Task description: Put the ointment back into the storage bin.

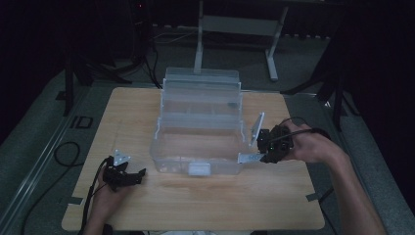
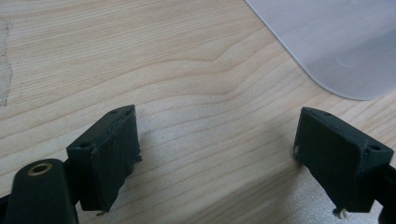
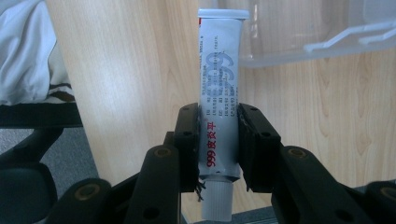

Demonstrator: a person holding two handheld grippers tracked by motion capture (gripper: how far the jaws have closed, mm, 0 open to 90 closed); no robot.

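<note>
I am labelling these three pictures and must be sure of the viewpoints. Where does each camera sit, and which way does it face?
High view: above the person's side, facing forward and down on the wooden table; both forearms and grippers show.
Left gripper view: on the left gripper, facing bare tabletop; its jaws stand apart.
Right gripper view: on the right gripper, jaws shut on a tube.
Shared: all three show the clear plastic box.

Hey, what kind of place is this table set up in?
Probably a lab or recording studio, not a home: a bare wooden table under dim light, dark stand legs with cables on the grey floor, a white desk frame behind, and one clear plastic organizer box.
</note>
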